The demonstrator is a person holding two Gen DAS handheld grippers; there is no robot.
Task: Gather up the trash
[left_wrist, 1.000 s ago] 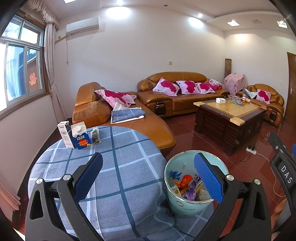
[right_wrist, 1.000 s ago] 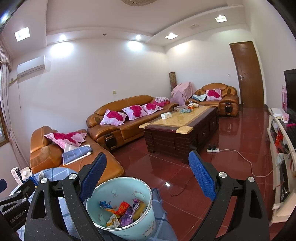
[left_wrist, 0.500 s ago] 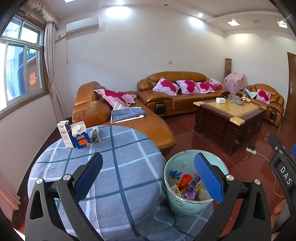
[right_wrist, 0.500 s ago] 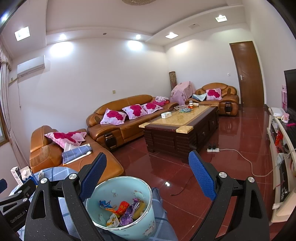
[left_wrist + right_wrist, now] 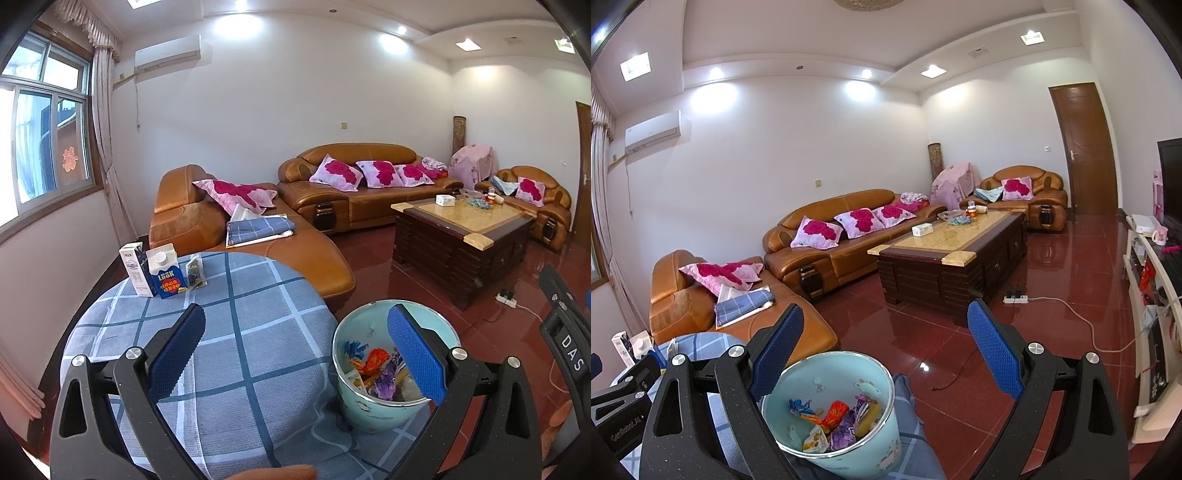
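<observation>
Both grippers' jaws gape empty; trash bin (image 5: 846,435) sits below right gripper (image 5: 882,354).

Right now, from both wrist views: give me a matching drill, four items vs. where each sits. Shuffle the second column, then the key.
Items
1. trash bin
2. blue LOOK carton
3. white tissue box
4. folded blue checked cloth

Places
A. on the coffee table
B. far edge of the round table, beside a white carton
C. on the sofa chaise
D. near edge of the round table, wrappers inside

Pairs: 1-D, 2-B, 3-A, 4-C
</observation>
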